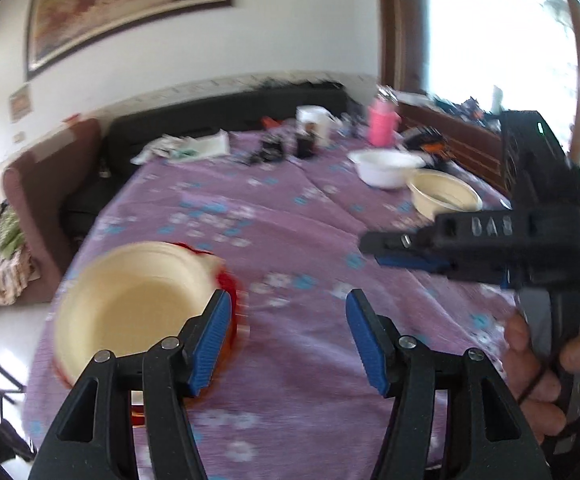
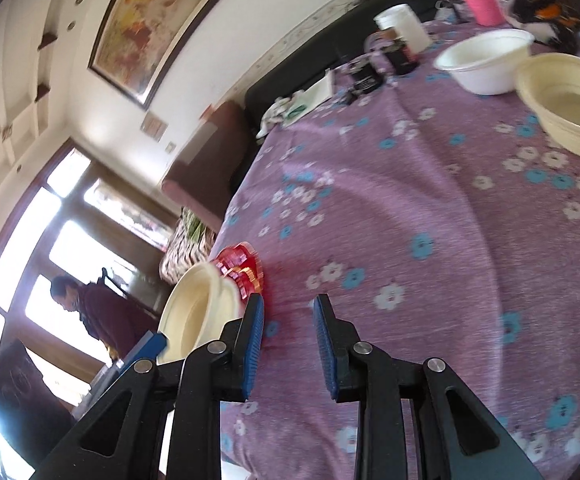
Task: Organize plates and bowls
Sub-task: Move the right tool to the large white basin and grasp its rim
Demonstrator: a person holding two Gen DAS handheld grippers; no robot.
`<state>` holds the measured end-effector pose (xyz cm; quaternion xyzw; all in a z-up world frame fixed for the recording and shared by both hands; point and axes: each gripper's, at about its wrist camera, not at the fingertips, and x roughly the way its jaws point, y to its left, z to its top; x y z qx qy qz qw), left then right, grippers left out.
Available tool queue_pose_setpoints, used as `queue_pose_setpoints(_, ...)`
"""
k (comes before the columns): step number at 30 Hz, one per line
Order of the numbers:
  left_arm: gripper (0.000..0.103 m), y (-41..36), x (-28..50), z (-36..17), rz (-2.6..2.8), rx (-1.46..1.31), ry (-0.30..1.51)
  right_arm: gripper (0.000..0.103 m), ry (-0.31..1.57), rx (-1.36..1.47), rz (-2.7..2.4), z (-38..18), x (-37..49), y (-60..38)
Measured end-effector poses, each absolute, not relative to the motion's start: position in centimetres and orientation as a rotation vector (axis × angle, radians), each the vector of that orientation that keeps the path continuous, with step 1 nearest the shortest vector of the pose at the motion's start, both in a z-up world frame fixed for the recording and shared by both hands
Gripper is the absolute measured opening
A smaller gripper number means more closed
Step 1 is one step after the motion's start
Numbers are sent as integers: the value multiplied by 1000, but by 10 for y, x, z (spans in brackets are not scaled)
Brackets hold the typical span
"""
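In the left wrist view, the left gripper is seen released, nothing between its jaws; the cream bowl lies just to its left, touching that finger.

In the right wrist view, the right gripper is seen empty and partly spread; the cream bowl lies left of it, nearer the left hand's claw.

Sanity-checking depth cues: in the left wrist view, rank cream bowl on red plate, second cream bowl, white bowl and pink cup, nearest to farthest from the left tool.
1. Cream bowl on red plate, beside the left tool, lower left.
2. Second cream bowl, right of centre.
3. White bowl, just behind it.
4. Pink cup, far end.
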<state>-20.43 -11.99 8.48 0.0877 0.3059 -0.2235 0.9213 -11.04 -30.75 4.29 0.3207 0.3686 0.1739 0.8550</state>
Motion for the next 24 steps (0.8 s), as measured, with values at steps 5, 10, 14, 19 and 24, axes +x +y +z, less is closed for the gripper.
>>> queue_pose_setpoints(5, 59, -161, -190, 60, -525, 223, 720, 28, 749, 739, 292, 33, -115, -349)
queue_pose_setpoints(10, 59, -204, -154, 52, -570, 235, 779, 28, 716, 798, 189, 26, -120, -400)
queue_pose_setpoints(14, 66, -243, -111, 61, -593, 217, 798, 28, 663, 803, 108, 42, -118, -436)
queue_pose_setpoints(19, 66, -282, -42, 54, -596, 134, 849, 31, 594, 765, 23, 73, -90, -470)
queue_pose_setpoints(24, 66, -271, -3, 24, -461, 96, 855, 36, 579, 733, -109, 83, -44, -502)
